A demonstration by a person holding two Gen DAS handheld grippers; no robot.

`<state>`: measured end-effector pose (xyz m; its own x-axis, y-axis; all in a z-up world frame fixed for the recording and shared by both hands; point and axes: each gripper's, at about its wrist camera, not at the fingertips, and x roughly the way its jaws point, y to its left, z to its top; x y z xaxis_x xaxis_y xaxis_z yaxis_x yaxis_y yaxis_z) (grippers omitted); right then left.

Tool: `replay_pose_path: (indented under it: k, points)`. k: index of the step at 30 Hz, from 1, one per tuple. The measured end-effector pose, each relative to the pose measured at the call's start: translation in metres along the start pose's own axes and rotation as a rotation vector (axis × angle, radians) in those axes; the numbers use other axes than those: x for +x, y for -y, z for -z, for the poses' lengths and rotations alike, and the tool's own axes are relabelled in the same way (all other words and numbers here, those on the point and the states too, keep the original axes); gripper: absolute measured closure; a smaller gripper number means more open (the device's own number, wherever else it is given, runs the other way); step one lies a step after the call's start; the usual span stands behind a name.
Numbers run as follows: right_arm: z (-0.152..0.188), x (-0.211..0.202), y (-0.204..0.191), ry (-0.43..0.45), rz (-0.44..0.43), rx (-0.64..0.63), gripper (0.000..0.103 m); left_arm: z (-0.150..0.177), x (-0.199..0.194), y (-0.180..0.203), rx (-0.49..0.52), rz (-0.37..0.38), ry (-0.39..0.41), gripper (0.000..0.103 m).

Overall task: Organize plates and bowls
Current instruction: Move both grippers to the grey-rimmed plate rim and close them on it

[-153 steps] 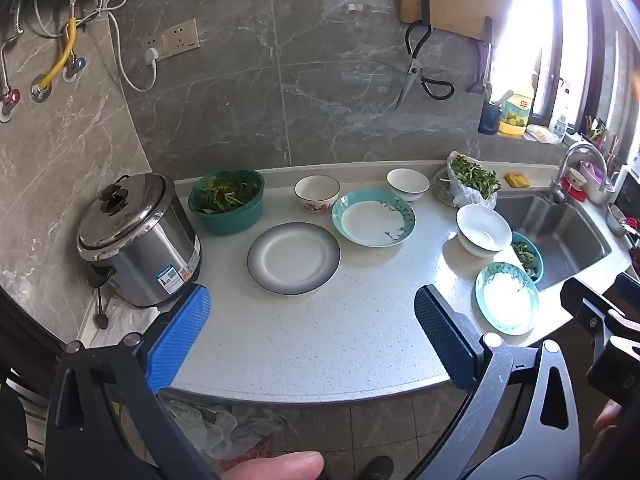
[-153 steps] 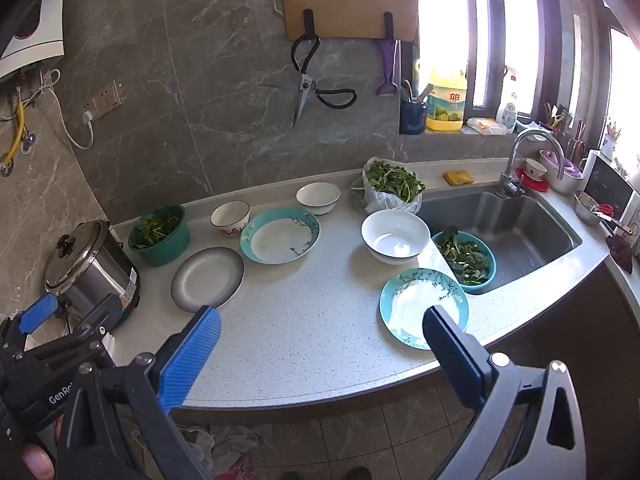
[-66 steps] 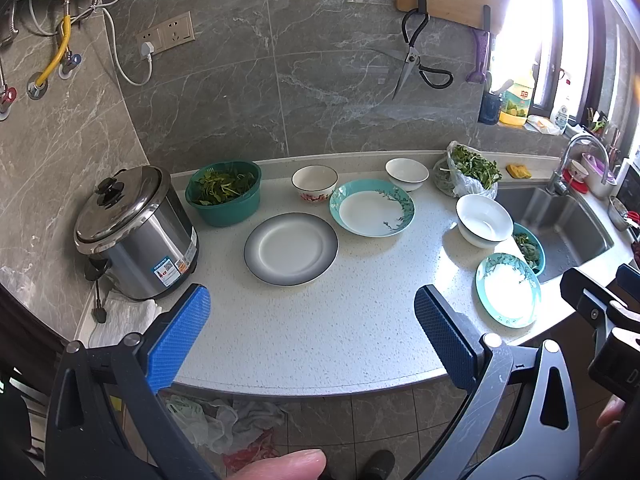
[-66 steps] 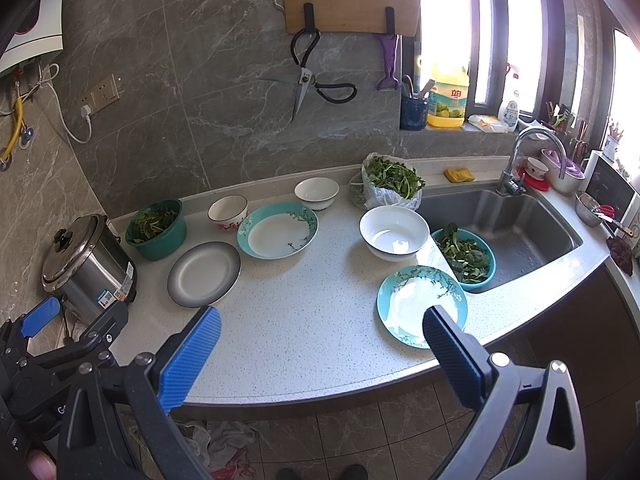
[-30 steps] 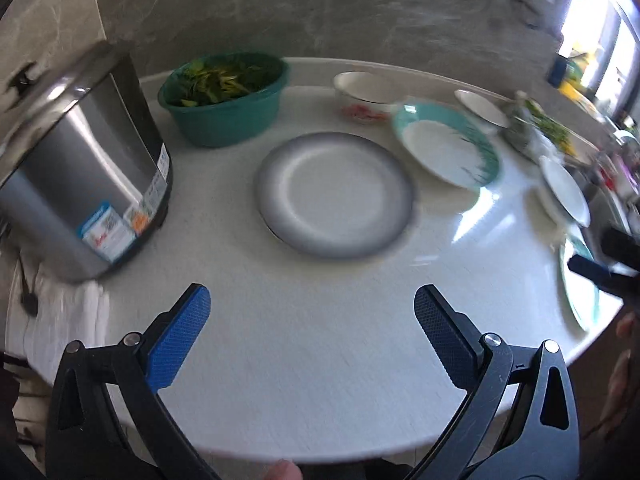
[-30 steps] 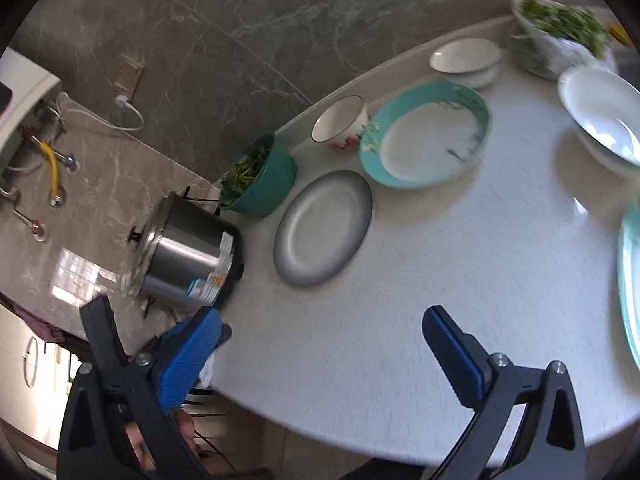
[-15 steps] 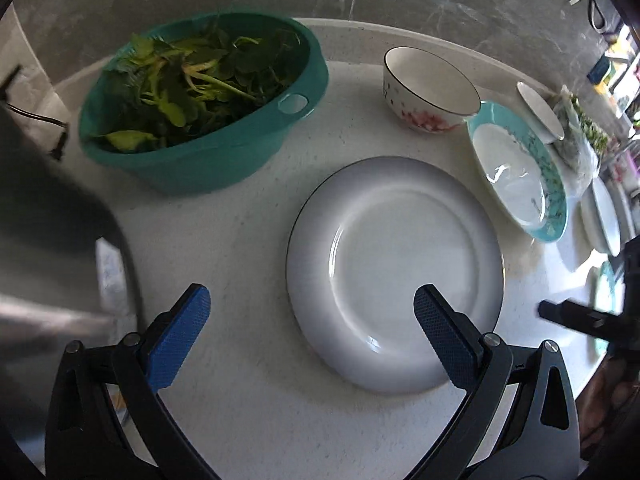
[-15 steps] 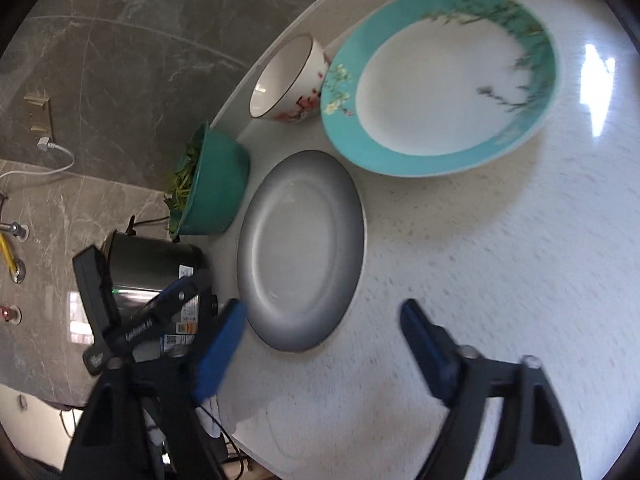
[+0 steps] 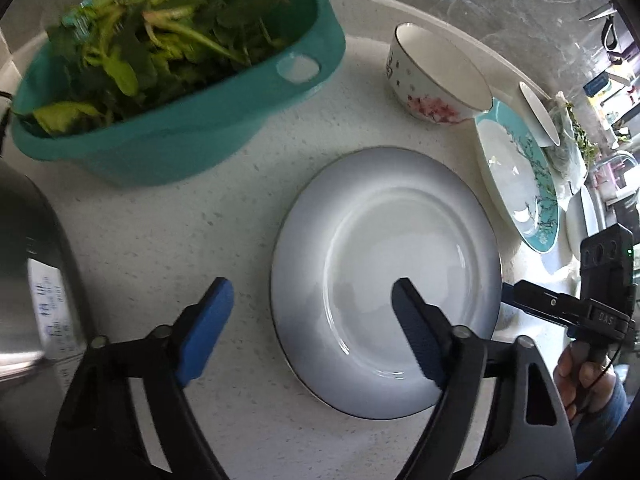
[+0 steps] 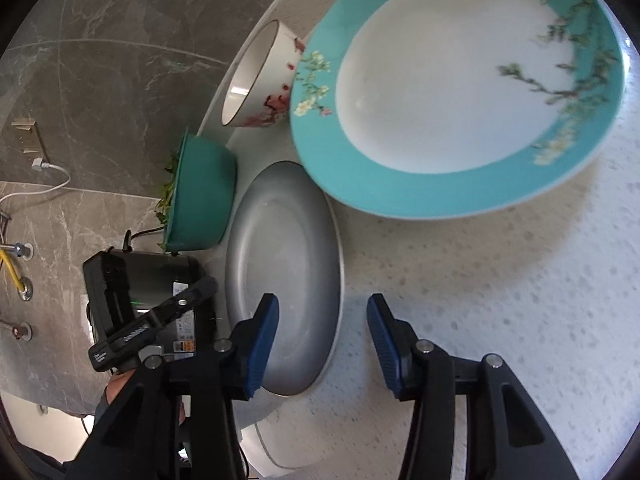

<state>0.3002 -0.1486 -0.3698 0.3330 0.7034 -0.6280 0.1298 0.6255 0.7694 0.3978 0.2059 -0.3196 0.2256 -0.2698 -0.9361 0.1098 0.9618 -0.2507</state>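
1. The left gripper (image 9: 308, 312) points steeply down at the speckled worktop (image 9: 192, 236), jaws apart and just narrowing, straddling the near-left rim of the grey plate (image 9: 384, 280) without touching it.
2. The right gripper (image 10: 322, 324) tilts in from the opposite side, jaws also apart and closing, astride the plate's edge.
3. The teal-rimmed plate (image 10: 452, 92) lies beyond the right gripper, a red-patterned bowl (image 9: 436, 76) farther back.

My round grey-rimmed white ceramic plate (image 9: 400, 272) lies flat and empty on the counter, beside the teal-rimmed floral plate (image 10: 460, 92) and small red-patterned white bowl (image 9: 436, 76).
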Motion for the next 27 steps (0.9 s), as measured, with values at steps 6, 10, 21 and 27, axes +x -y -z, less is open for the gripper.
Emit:
replay_pose_path:
  k: [6,10,21,27]
  points:
    - [-0.004,0.008,0.0,-0.007,-0.028,0.003,0.06,-0.005,0.013,0.0,-0.015,0.049,-0.014,0.039]
    - [-0.004,0.012,0.0,-0.016,-0.043,0.01,0.063,-0.006,0.02,0.001,-0.019,0.068,-0.027,0.042]
    - [-0.007,0.016,-0.001,0.017,-0.047,0.003,0.065,-0.011,0.024,0.005,-0.001,0.044,-0.033,0.059]
    - [-0.011,0.016,-0.004,0.021,-0.022,-0.02,0.069,-0.014,0.024,-0.001,-0.015,0.028,-0.034,0.075]
